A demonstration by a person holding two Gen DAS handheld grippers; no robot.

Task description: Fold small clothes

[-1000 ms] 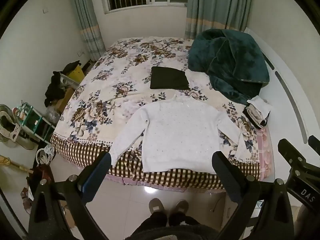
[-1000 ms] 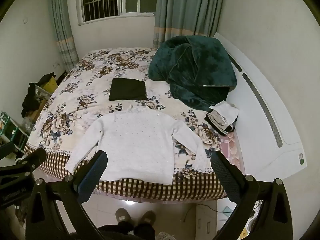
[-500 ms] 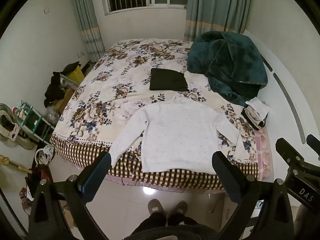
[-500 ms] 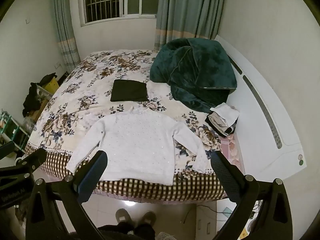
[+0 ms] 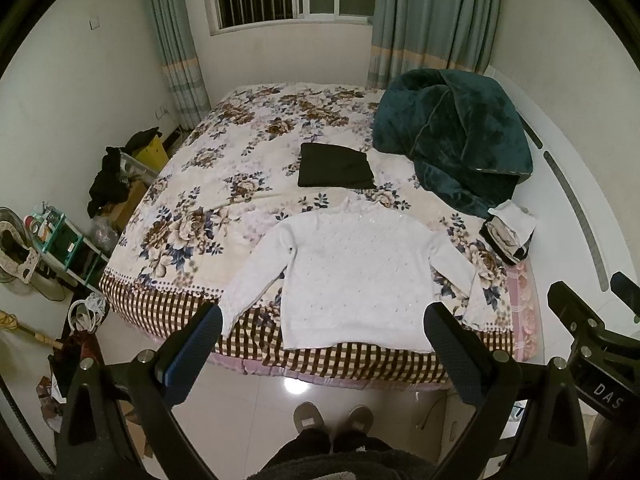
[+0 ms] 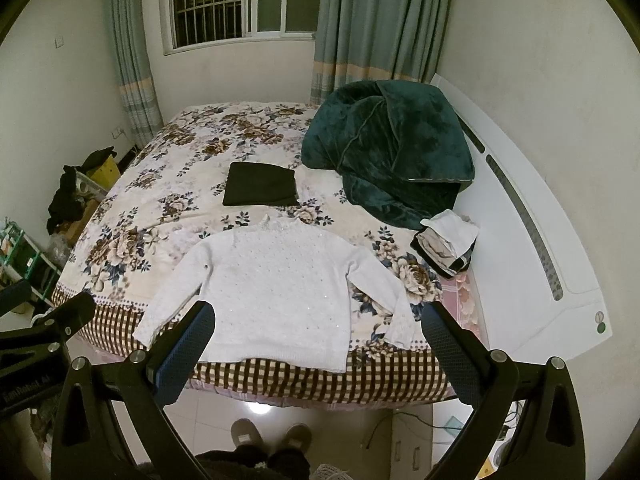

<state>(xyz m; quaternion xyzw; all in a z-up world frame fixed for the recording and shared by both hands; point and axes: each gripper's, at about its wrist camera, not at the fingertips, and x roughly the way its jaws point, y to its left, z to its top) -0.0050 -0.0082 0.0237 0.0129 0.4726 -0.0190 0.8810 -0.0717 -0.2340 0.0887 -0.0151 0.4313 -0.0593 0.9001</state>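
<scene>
Hovering spread and empty: left claw (image 5: 322, 334), right claw (image 6: 318, 332); white sweater (image 5: 354, 276) lying flat on bed (image 5: 208, 216) at twelve o'clock, seemingly well apart.

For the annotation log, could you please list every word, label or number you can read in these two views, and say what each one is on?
"DAS": white letters on the black body of the right tongs, cut off at the frame edge in the left wrist view.
Pale print on the black body of the left tongs in the right wrist view: too blurred to read.
Items on the green shelf: labels too small to read.
</scene>
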